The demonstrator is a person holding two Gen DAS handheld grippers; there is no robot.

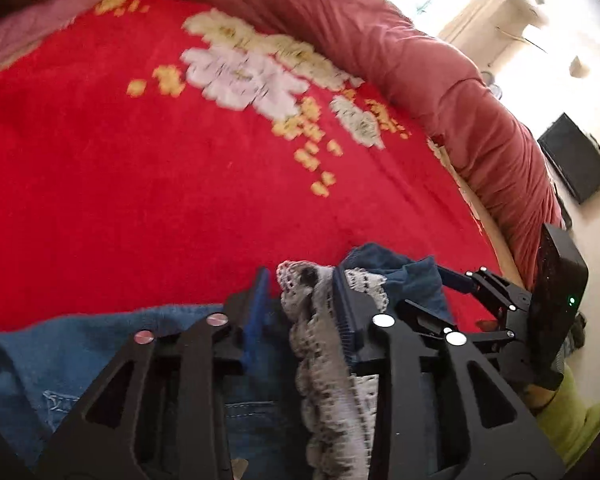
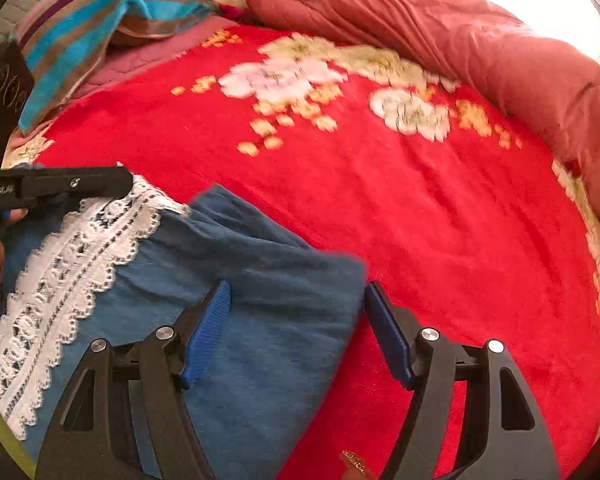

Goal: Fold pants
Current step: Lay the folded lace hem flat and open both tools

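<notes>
Blue denim pants with a white lace trim lie on a red flowered blanket. My left gripper is shut on the lace-trimmed edge of the pants; more denim lies under it. In the right wrist view it shows at the left edge, pinching the lace. My right gripper is open over the folded corner of the pants, its blue pads on either side of the cloth edge. It also shows in the left wrist view at the far right.
A rolled pinkish-red quilt runs along the far and right side of the bed. A striped towel lies at the far left. A black box stands on the floor beyond the bed.
</notes>
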